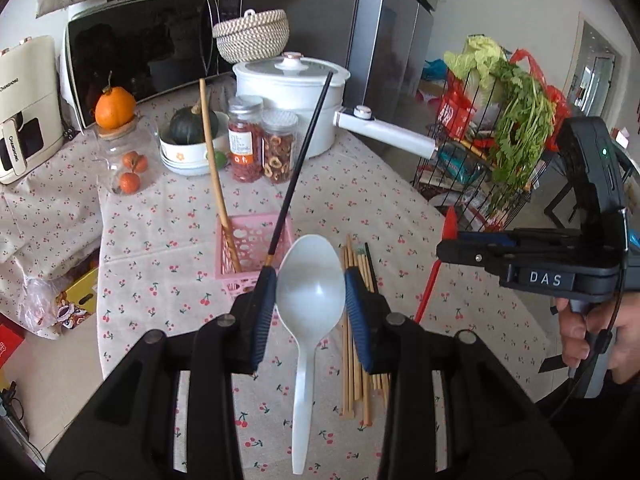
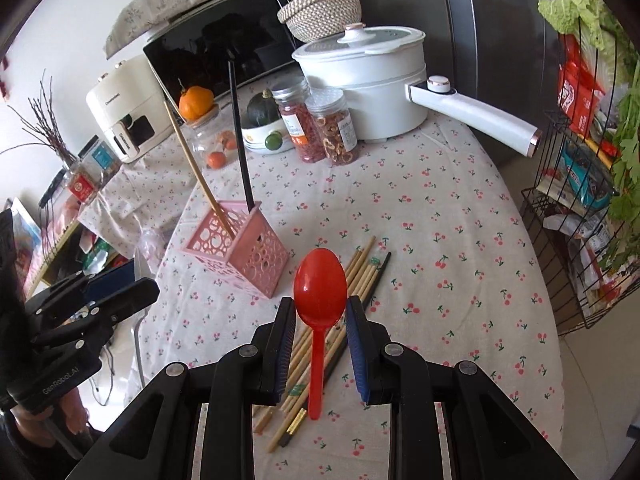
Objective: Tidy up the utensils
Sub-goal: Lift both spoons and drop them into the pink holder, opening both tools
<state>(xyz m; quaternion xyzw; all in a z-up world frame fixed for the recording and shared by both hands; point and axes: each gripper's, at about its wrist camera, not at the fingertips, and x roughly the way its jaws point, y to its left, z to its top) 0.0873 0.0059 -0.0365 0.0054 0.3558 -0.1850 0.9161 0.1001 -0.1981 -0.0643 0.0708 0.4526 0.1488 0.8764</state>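
Note:
My left gripper is shut on the bowl of a white plastic spoon, whose handle hangs down above the cherry-print tablecloth. My right gripper is shut on the bowl of a red spoon, also held clear of the table. A pink perforated basket stands just beyond, with one bamboo chopstick and one black chopstick leaning in it. Several loose chopsticks lie on the cloth below both grippers.
At the back stand a white pot with a long handle, two jars, a bowl holding a squash and a microwave. A wire rack of greens stands off the table's right edge.

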